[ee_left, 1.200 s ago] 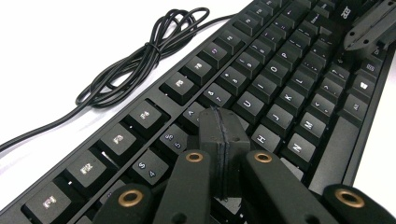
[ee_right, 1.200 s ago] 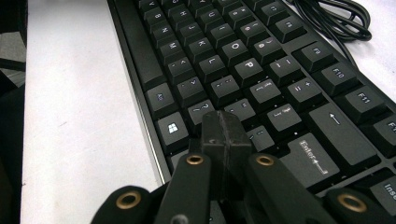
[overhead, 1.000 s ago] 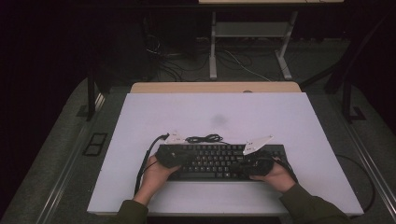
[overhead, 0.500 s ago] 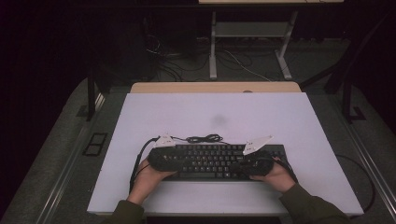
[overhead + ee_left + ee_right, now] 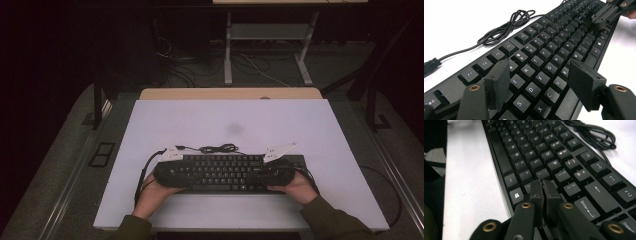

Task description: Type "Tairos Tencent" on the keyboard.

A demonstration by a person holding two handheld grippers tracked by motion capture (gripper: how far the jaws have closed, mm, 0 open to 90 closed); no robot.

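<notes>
From the high view, the black full-size computer keyboard [image 5: 225,172] lies across the near middle of the white tabletop [image 5: 200,120], its thin black cable [image 5: 217,148] bunched just behind it. The left gripper [image 5: 167,170] has slid inward along the keyboard's left end over the last second, while the right gripper [image 5: 277,170] has held its place at the right end. That looks like the two hands settling into position, perhaps to press keys or shift the board.

Over to the left gripper view: the left gripper [image 5: 539,82] hangs above the letter keys, jaws spread wide with nothing between them, the D and C keys showing through the gap. Far up the board, the right gripper [image 5: 609,12] sits over the keys.

Now the right gripper view: the right gripper [image 5: 543,192] has its jaws pressed together on nothing, tips down near the bottom key row beside the Windows key, touching or just above it; I cannot tell which. The coiled cable [image 5: 596,135] lies past the far edge.
</notes>
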